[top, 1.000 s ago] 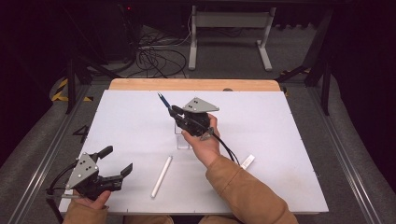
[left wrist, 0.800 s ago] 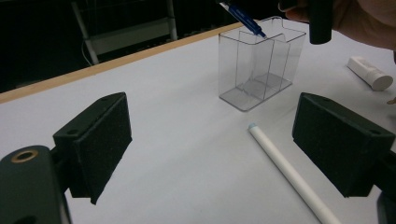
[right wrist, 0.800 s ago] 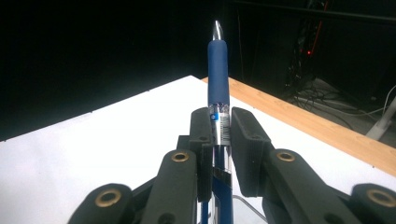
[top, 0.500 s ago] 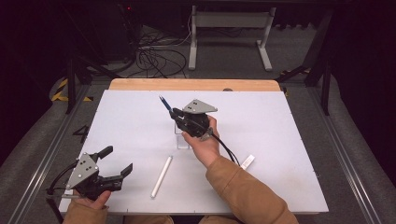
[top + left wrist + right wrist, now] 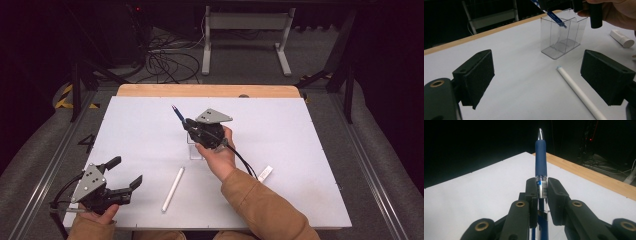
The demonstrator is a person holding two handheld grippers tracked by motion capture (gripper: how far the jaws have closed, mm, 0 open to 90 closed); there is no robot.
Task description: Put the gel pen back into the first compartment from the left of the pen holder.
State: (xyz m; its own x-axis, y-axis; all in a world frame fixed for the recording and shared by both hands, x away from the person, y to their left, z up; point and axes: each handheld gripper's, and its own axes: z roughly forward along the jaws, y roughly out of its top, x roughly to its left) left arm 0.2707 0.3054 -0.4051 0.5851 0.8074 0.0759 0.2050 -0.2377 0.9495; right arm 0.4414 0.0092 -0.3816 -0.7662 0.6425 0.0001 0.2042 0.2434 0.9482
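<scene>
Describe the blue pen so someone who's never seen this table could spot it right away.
Start at the white table and find the clear plastic holder near its middle. Right above it, the right tongs are shut on the blue pen, which sticks out past their tips. Unlike the white pen and the small white cap lying flat on the table, it is dark blue with a silver tip and held in the air.

Holder (image 5: 196, 148) sits mid-table (image 5: 310, 150), two compartments side by side. Right gripper (image 5: 186, 124) is above it, clamping pen (image 5: 178, 113), which pokes up and away. White marker (image 5: 173, 188) lies just in front of holder. Cap (image 5: 265, 173) to the right. Left gripper (image 5: 125, 172) near front-left corner, well apart.
</scene>
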